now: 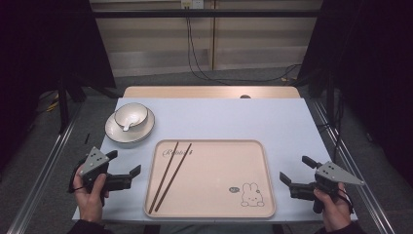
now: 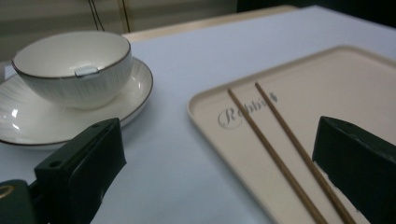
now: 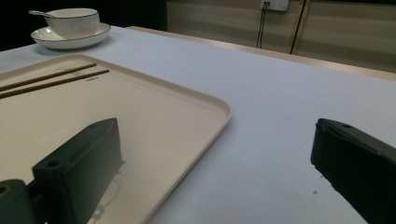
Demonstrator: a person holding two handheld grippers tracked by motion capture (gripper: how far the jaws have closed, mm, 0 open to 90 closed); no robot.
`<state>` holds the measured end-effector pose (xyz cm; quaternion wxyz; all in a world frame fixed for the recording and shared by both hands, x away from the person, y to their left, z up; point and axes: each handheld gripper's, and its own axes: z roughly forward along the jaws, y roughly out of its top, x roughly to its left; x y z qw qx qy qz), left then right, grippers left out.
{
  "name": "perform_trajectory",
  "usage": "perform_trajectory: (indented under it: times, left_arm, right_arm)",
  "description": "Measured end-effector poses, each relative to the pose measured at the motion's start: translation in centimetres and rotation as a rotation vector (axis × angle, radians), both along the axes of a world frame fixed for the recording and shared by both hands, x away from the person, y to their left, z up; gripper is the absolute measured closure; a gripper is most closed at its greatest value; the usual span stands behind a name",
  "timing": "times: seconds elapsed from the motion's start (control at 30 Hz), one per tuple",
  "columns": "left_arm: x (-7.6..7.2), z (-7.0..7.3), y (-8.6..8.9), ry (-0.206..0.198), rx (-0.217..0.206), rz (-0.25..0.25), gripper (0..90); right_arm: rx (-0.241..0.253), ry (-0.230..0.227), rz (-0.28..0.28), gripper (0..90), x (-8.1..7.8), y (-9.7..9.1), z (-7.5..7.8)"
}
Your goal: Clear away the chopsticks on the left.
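A cream tray (image 1: pixel 219 165) with a rabbit drawing lies at the middle front of the table. Two brown chopsticks (image 1: pixel 170 175) rest side by side on its left part. At the back left stands a white bowl (image 1: pixel 131 114) on a white plate (image 1: pixel 113 132), with a small spoon (image 1: pixel 125 127) in the bowl. My left gripper (image 1: pixel 125 162) is held left of the tray, open and holding nothing. My right gripper (image 1: pixel 294 168) hovers right of the tray, open too. In the left gripper view the left gripper (image 2: pixel 219 154) faces the chopsticks (image 2: pixel 271 126), bowl (image 2: pixel 74 70) and plate (image 2: pixel 137 91). In the right gripper view the right gripper (image 3: pixel 215 154) straddles the tray's corner (image 3: pixel 205 107).
A pale blue cloth (image 1: pixel 234 117) covers the table; a wooden strip (image 1: pixel 209 91) shows at the far edge. Metal rails run along both sides. Cables hang down the back wall (image 1: pixel 192 44). Bare cloth lies behind the tray and to its right.
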<state>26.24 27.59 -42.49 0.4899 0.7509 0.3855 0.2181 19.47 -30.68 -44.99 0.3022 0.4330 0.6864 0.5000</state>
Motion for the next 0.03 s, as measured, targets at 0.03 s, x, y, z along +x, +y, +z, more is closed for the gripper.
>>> perform_trajectory:
  times: [0.03]
  left_arm:
    - [0.0, 0.0, 0.0, 0.0, 0.0, 0.0, 2.1]
  right_arm:
    - [0.0, 0.003, 0.001, 1.7, 0.04, -0.01, -0.01]
